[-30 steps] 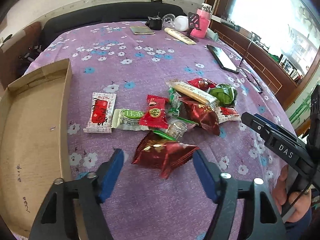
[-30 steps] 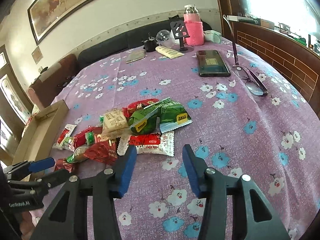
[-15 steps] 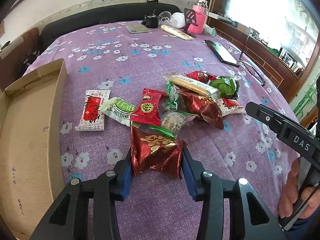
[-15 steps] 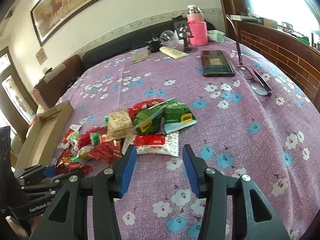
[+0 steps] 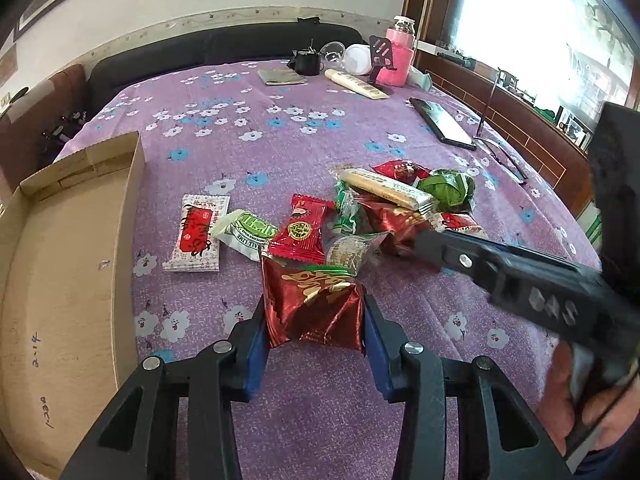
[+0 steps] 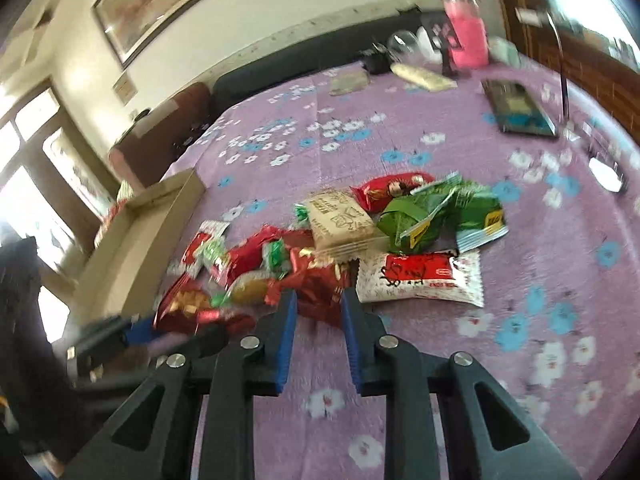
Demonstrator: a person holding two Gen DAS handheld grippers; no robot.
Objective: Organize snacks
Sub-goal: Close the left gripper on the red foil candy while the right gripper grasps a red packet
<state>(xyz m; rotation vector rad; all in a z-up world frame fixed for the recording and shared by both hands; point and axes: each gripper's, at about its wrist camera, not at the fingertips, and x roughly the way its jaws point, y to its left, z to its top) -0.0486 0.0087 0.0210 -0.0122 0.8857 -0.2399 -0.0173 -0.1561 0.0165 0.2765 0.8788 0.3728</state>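
Note:
A pile of wrapped snacks lies on the purple flowered cloth [image 5: 280, 120], beside an open cardboard box [image 5: 60, 260] at the left. My left gripper [image 5: 314, 316] is shut on a dark red foil packet with gold print [image 5: 316, 304] at the pile's near edge. My right gripper [image 6: 317, 295] reaches into the pile; its jaws are closing on the edge of another red foil packet [image 6: 316, 280], which fills the gap between the pads. The right wrist view is blurred. In the left wrist view the right gripper [image 5: 424, 240] comes in from the right.
Loose snacks include a white-and-red packet [image 6: 420, 276], green packets [image 6: 440, 216] and a beige biscuit bar [image 5: 388, 188]. Farther back lie a phone [image 5: 444, 124], glasses [image 5: 504, 160], a cream tube [image 5: 356, 84] and a pink bottle [image 5: 400, 56]. A hand [image 5: 580, 400] holds the right gripper.
My left gripper shut on the dark red foil packet and then stayed put. My right gripper swung left into the pile and its jaws narrowed around a red foil packet.

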